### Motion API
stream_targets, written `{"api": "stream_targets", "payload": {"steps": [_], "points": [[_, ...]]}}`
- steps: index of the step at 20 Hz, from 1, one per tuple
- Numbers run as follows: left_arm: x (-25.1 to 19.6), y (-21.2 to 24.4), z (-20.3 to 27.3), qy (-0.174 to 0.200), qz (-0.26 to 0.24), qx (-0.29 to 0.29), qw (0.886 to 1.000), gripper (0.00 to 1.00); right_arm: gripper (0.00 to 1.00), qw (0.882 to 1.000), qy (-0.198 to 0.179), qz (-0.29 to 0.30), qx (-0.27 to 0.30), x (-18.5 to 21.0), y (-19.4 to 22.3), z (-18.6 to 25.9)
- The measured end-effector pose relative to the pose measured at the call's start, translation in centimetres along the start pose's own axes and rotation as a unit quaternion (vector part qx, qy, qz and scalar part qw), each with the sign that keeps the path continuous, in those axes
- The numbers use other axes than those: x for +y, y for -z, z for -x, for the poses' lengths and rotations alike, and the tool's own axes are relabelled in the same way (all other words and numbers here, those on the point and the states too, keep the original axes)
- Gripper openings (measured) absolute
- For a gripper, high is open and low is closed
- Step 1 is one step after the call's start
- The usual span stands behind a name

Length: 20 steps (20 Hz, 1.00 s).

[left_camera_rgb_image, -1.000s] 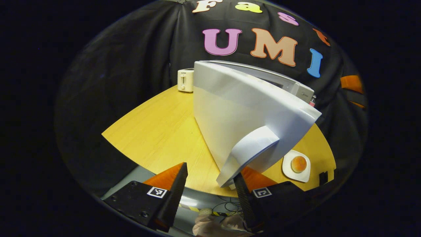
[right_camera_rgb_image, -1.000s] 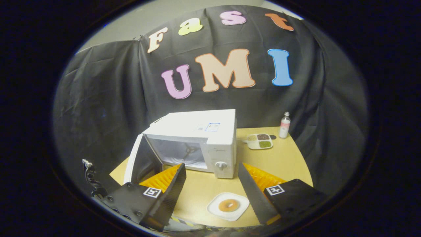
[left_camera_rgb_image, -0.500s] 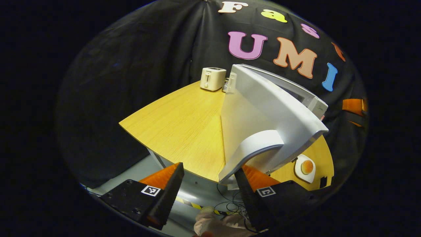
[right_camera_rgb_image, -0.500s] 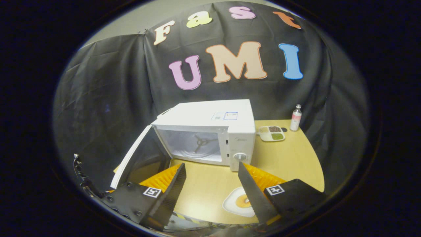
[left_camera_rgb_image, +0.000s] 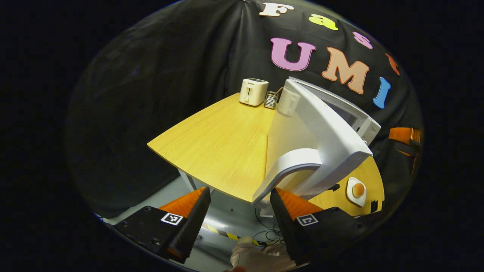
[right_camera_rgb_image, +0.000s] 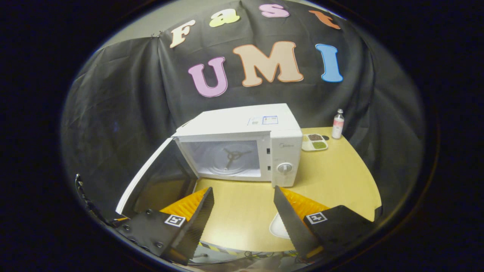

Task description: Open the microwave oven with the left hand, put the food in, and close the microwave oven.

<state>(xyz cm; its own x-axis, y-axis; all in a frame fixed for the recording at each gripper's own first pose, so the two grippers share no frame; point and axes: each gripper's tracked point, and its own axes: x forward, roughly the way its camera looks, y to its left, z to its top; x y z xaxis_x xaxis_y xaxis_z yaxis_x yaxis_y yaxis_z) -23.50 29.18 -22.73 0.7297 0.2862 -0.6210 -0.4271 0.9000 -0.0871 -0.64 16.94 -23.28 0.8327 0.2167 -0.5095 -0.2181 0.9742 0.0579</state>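
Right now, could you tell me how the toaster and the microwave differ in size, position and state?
The toaster is a small cream box; the microwave is a much larger white one. The toaster stands at the table's far edge by the wall, beside a small rack; the microwave sits mid-table. The microwave's door is swung wide open, its cavity showing a bare turntable, while the toaster looks untouched. Both are pale, boxy appliances on the same wooden table.

The microwave (right_camera_rgb_image: 242, 145) cavity stands open toward the front, with bare desk (right_camera_rgb_image: 242, 211) before it. Its door (right_camera_rgb_image: 151, 181) swings out over the desk's left edge, blocking approach from that side.
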Motion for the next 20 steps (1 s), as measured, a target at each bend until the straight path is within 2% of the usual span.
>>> {"api": "stream_targets", "payload": {"steps": [2,5,9,15,20], "points": [[1.4,-0.4,0.1,-0.004,0.009,0.001,1.000,0.93,0.99,1.000,0.008,-0.004,0.006,0.4,0.8,-0.3],[4.2,-1.3,-0.1,-0.030,0.003,-0.014,0.999,0.93,0.99,1.000,0.019,-0.005,0.006,0.7,1.4,-0.5],[8.0,-2.8,-0.5,-0.061,0.020,-0.028,0.998,0.93,1.00,0.999,0.033,-0.012,0.011,0.2,2.1,-0.9],[12.7,-7.8,0.3,-0.146,0.048,-0.094,0.984,0.93,0.99,0.995,0.092,-0.006,0.043,-5.4,4.8,-1.4],[13.6,-11.5,2.5,-0.201,0.057,-0.145,0.967,0.93,0.99,0.986,0.112,-0.021,0.119,-10.2,9.2,-2.8]]}}
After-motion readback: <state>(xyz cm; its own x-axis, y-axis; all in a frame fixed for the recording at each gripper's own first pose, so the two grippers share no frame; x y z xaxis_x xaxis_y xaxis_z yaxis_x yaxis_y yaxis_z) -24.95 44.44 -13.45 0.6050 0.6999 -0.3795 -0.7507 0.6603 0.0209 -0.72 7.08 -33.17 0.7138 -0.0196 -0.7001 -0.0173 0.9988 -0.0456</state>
